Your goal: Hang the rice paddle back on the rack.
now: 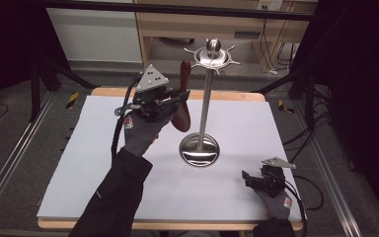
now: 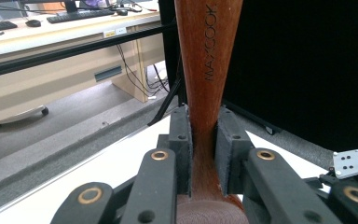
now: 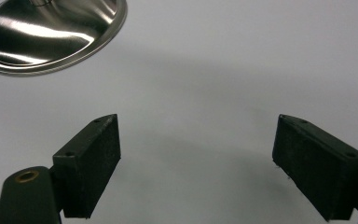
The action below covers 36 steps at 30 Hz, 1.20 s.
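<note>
Left gripper [image 1: 177, 96] clamped the wooden spoon [image 1: 184, 79] beside the hook stand [image 1: 206, 94]; a swing could topple it; right gripper [image 1: 249, 178] gaped empty.

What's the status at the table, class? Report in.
Left gripper shut on wooden utensil, raised beside steel hanging stand. Right gripper open, empty, low over white tabletop. No obstruction seen.

The wooden handle [image 2: 204, 60] bears the word "MAYCOOK", stamped lengthwise down its grain in the left gripper view; the small label on the desk edge behind it is too blurred to read.
</note>
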Tool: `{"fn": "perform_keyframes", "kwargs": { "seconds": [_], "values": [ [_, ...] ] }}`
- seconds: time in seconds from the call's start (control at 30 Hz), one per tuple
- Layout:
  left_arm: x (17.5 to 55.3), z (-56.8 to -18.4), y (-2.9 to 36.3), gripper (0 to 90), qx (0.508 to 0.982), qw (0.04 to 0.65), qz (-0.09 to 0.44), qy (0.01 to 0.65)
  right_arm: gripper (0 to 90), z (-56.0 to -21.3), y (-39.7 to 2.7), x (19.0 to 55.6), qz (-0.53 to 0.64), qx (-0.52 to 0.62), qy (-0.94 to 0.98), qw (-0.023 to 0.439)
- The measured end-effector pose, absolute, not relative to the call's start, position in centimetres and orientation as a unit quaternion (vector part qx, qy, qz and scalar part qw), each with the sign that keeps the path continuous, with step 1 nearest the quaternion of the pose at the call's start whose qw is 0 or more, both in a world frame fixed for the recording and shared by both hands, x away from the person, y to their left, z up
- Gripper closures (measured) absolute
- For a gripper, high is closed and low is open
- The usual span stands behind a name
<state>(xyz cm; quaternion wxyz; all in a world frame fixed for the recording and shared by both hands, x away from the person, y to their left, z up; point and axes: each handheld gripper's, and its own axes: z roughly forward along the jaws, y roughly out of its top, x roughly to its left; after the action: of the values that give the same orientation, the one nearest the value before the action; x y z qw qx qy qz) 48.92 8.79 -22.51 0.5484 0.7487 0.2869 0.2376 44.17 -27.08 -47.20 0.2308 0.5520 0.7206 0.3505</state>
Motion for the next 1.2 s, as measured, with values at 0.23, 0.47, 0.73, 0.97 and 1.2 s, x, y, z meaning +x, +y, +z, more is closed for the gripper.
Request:
{"fn": "perform_keyframes", "kwargs": {
  "seconds": [0.23,0.47,0.73,0.97,1.2],
  "values": [
    [49.1,-22.6,8.7,77.8,0.752,0.543,0.238,0.288,15.3,-47.2,-27.1,44.2,0.351,0.552,0.721,0.231],
    [49.4,-22.7,8.5,77.8,0.754,0.541,0.234,0.29,15.4,-47.2,-27.1,44.2,0.351,0.552,0.721,0.231],
    [49.7,-22.9,8.4,77.8,0.758,0.535,0.234,0.293,15.3,-47.2,-27.1,44.2,0.35,0.552,0.721,0.232],
    [49.8,-22.6,8.5,77.8,0.757,0.534,0.235,0.294,15.3,-47.2,-27.1,44.2,0.35,0.551,0.721,0.232],
    [51.3,-21.6,9.4,77.8,0.791,0.489,0.31,0.196,15.3,-47.2,-27.1,44.2,0.35,0.552,0.721,0.231]
  ]
}}
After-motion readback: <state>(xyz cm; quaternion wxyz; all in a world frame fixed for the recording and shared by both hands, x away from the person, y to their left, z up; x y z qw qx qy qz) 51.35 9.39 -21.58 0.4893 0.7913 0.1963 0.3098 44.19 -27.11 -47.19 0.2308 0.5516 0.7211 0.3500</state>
